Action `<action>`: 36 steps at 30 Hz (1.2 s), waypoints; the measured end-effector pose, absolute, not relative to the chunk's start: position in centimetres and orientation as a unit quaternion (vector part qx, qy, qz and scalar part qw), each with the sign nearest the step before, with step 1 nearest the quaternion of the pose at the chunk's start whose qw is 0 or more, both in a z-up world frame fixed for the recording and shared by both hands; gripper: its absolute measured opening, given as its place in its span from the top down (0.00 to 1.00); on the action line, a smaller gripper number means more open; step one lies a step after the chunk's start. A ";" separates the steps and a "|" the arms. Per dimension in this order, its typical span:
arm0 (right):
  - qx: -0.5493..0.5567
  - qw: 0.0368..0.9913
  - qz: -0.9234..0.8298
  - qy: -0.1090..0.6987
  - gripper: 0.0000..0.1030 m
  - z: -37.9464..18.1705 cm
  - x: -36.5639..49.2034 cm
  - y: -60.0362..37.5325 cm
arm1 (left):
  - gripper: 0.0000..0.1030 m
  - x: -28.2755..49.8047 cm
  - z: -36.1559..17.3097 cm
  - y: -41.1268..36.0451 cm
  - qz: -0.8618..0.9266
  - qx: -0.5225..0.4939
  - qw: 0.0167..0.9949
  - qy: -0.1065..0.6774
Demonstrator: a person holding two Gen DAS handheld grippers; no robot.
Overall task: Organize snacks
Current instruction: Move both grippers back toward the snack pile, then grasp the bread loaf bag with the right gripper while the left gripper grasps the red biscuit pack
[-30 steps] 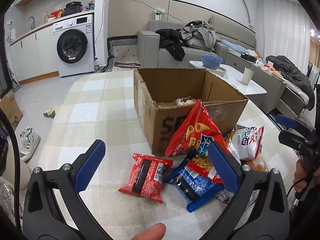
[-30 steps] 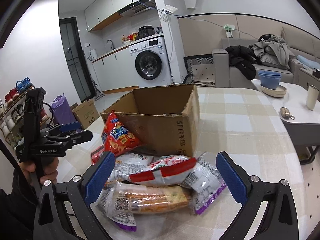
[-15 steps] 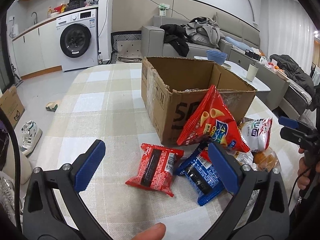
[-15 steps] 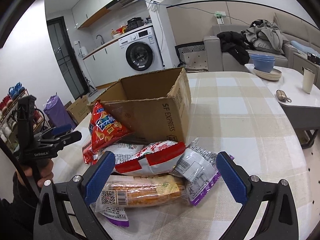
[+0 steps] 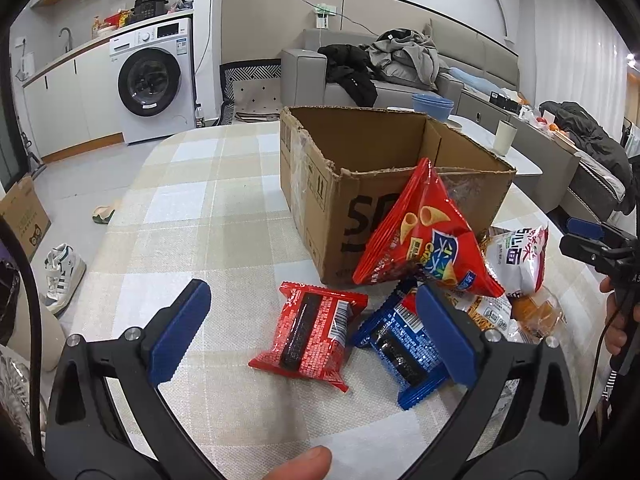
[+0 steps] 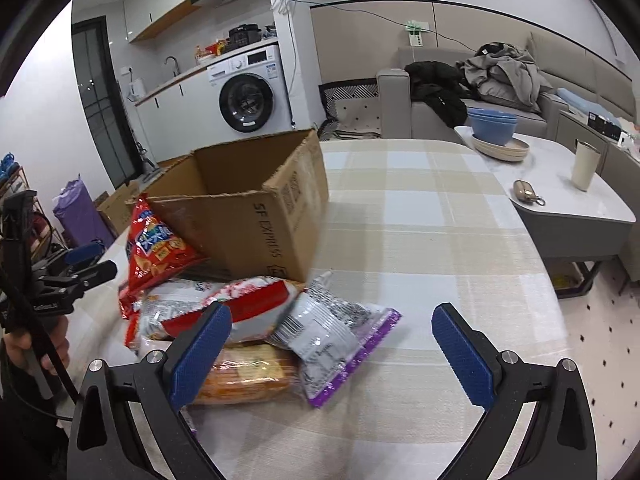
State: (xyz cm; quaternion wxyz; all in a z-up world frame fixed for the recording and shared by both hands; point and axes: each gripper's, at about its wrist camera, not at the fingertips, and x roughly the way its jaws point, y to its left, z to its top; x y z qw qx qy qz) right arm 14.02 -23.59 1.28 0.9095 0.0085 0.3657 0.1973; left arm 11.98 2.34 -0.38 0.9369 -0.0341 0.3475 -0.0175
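An open cardboard box [image 5: 332, 200] [image 6: 276, 220] stands on the checked tablecloth. A red cone-snack bag [image 5: 424, 240] [image 6: 154, 248] leans on its side. In front lie a red wafer packet [image 5: 312, 336] and a blue packet [image 5: 404, 348]. My left gripper [image 5: 312, 332] hangs open just above the red packet. From the right wrist view I see a red-white bag [image 6: 224, 308], a silver bag with purple edge [image 6: 336, 336] and an orange biscuit pack [image 6: 248, 376]. My right gripper [image 6: 332, 352] is open over the silver bag.
A low white side table [image 6: 560, 200] with blue bowls [image 6: 492, 128], a cup and a small pouch stands to the right. A sofa with clothes [image 5: 384, 68] and a washing machine [image 5: 154, 80] lie beyond. Shoes [image 5: 62, 272] and a box sit on the floor at left.
Both grippers have moved forward and down toward the snack pile; the packets and box now look larger. Both have stayed open and no snack has shifted.
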 end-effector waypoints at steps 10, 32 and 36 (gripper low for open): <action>0.002 0.877 0.290 0.384 0.01 0.8 12.2 -21.9 | 0.01 11.9 -0.9 2.4 -0.013 -0.034 0.935 0.352; -0.141 0.858 0.310 0.384 0.01 -1.1 9.0 -18.2 | 0.01 11.0 -2.6 2.1 -0.014 -0.024 0.930 0.367; -0.191 0.858 0.302 0.368 0.05 -1.9 8.4 -16.4 | 0.01 11.0 -2.8 2.2 -0.013 -0.023 0.929 0.368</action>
